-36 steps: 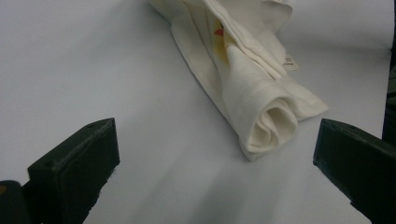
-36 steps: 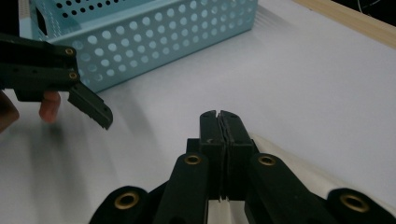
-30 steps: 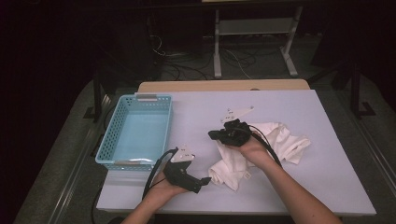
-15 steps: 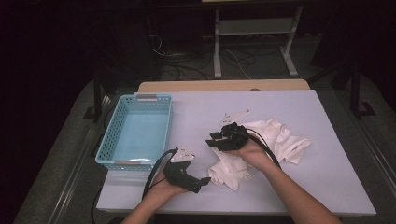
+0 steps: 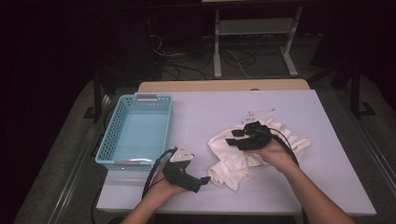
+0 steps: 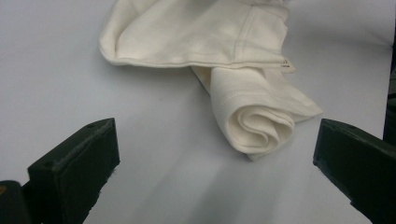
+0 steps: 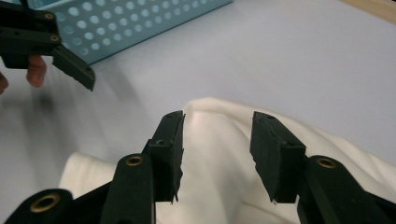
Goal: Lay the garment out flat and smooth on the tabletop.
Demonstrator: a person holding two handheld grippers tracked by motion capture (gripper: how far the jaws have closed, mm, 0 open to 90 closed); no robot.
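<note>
White cloth (image 5: pixel 243 151) lies crumpled on the pale table (image 5: pixel 210 112), right of centre in the high view, with a blue basket (image 5: pixel 135 130) well apart at its 9 o'clock. One end of the cloth is rolled into a loose spiral that points toward the near edge, at about 7 o'clock from the heap.

Right gripper (image 5: pixel 236 137) hovers over the cloth's upper part, aimed toward 9 o'clock, held in the person's right hand (image 5: pixel 273 151). In the right gripper view its jaws stand partly apart and have just been opening; a raised fold of cloth (image 7: pixel 219 140) sits between them, and the pads do not press on it. The basket (image 7: pixel 121 23) appears at 11 o'clock in that view, and the other gripper's jaw tip (image 7: pixel 72 65) at 10 o'clock.

Left gripper (image 5: pixel 201 182) rests low near the table's front edge, aimed toward 3 o'clock at the rolled end, which lies just beside its tip. In the left gripper view its jaws stand wide apart with bare table between them; the cloth roll (image 6: pixel 257 119) lies ahead at 1 o'clock, apart from both jaws. A hemmed edge with a small label runs across the cloth above the roll.
</note>
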